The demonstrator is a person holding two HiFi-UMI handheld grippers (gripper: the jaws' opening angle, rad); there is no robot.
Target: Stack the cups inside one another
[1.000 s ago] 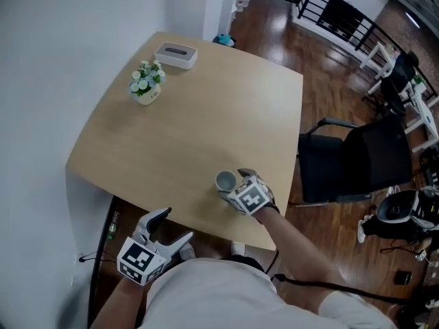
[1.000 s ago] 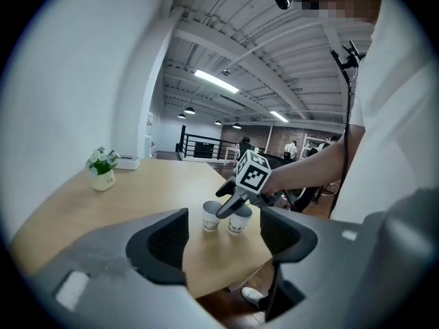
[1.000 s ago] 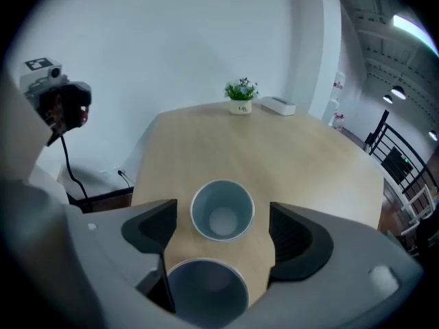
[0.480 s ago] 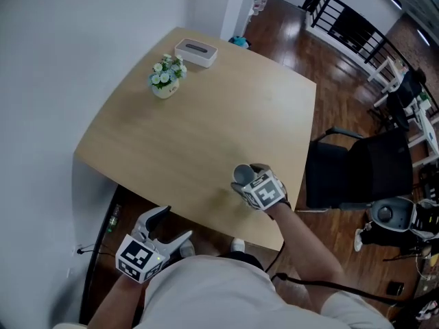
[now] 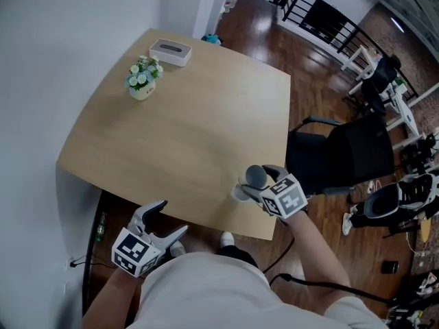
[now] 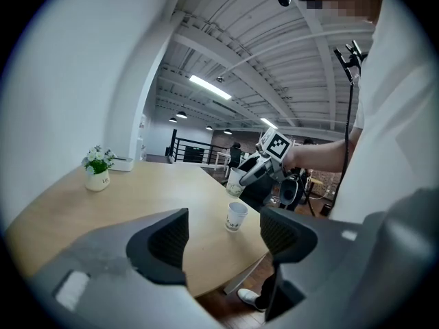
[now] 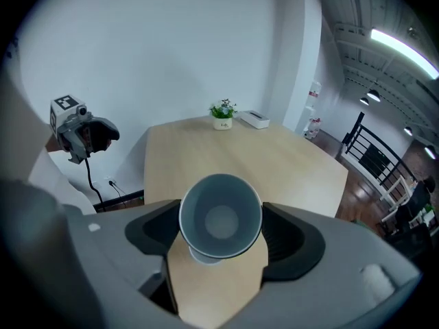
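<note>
Now the right claw (image 5: 256, 183) is closed onto the held cup (image 5: 255, 175), 1 jaw on each side of its upper wall. It hangs above the near right part of the surface (image 5: 178, 129). Look down the right gripper view and we stare straight into the cup's mouth, base pointing away and down. Its long axis runs along the claw, close to upright with a slight lean.

Beneath it, touching nothing, the standing cup (image 6: 236, 216) sits mouth up on the wood. Only a sliver of its rim peeps out from under the held one, toward the lower left of that view. That is the relation that matters: the target lies almost straight below, a touch off centre. The left gripper view shows clear air between the 2. My read is that it calls for a small sideways nudge, then a straight drop.

Both are tapered paper cups, pale outside with a small print, smooth and grey in shadow inside. The walls look thin, so I would expect a hard squeeze to dent them. The surface is smooth, light wood.

The left claw (image 5: 170, 219) hangs off the near edge, jaws wide apart with nothing between them, well away from both cups. The right one is plainly the nearer.
</note>
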